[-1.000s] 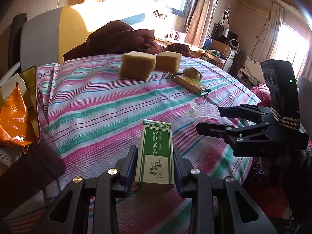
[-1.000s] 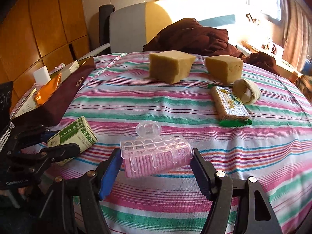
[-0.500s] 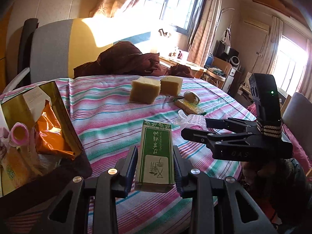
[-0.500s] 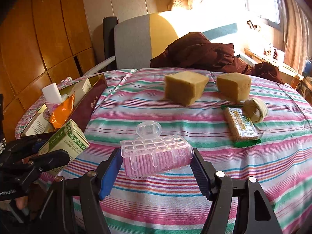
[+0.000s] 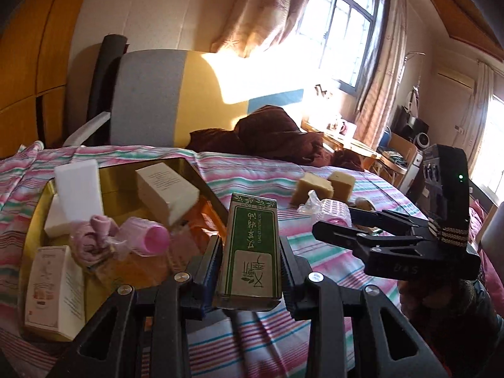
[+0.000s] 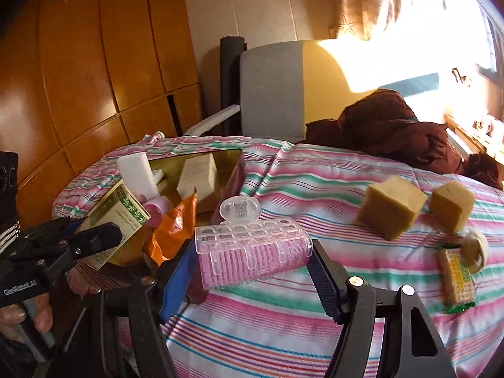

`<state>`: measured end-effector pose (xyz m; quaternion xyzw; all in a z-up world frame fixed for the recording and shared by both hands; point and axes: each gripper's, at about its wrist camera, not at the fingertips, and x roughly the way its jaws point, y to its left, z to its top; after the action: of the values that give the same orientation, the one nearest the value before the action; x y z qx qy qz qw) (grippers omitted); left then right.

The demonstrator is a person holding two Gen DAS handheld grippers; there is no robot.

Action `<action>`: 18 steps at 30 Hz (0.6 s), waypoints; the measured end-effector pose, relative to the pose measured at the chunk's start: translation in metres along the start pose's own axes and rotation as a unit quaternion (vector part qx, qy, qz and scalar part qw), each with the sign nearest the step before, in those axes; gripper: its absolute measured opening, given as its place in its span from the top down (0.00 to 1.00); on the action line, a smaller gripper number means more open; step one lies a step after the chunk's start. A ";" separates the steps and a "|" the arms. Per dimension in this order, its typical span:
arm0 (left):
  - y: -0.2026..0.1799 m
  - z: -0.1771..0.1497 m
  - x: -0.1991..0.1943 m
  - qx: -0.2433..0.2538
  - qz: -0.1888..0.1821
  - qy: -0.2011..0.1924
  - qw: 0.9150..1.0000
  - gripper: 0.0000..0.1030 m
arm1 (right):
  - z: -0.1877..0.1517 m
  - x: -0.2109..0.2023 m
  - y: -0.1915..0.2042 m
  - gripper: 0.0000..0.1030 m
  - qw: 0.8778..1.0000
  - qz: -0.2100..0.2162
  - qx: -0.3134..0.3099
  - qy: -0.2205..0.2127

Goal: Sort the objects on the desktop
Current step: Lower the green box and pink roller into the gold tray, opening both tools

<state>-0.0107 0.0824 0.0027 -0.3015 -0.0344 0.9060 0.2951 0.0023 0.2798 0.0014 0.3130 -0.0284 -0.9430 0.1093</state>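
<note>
Table w/ striped cloth (image 5: 258,186) (pink/green/white) fills the mid and lower frame in both views.

Gold-lined box (image 5: 110,176), open, sits left of centre in L view; in R view it's mid-left (image 6: 226,154). Crowded inside: white foam block (image 5: 78,189) upright at the back, white carton (image 5: 167,195) tilted beside it, printed carton (image 5: 53,293) at lower left, pink roller (image 5: 148,239) lying among pale pink stuff, orange wrapper (image 6: 176,230) at the near edge.

Dark brown bundle of cloth (image 6: 393,129) on far side of table, upper right in R view.

My left claw (image 5: 249,264), bottom centre of L view, clamped on green-and-white carton (image 5: 250,252), pads pressing both long sides, carton up off the cloth, just right of the box's near corner. In R view same carton (image 6: 116,214) shows at mid-left, at the box's near side.

My right claw (image 6: 252,271), bottom centre of R view, clamped end to end on pink hair roller w/ clear clip (image 6: 252,249), held above the cloth. In L view it's at mid-right (image 5: 330,214).

Two tan sponge blocks on the cloth, right side of R view: bigger (image 6: 390,204), smaller (image 6: 450,204), close but apart.

Cracker pack, green-edged (image 6: 456,274), lower right; small beige roll (image 6: 475,249) touching its far end.
</note>
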 end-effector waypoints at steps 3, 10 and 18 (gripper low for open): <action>0.026 0.003 -0.004 -0.021 0.022 -0.005 1.000 0.66 | 0.016 0.015 0.020 0.32 1.000 0.016 -0.020 0.002; 0.069 0.019 0.010 -0.035 0.053 0.022 0.998 0.66 | 0.050 0.061 0.049 0.32 0.998 0.035 -0.041 0.024; 0.114 0.051 0.054 -0.062 0.065 0.081 0.993 0.66 | 0.076 0.111 0.070 0.31 0.995 0.040 -0.062 0.065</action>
<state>-0.1328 0.0247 -0.0109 -0.3935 -0.0470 0.8920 0.2177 -0.1165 0.1859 0.0054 0.3648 0.0246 -0.9155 0.1680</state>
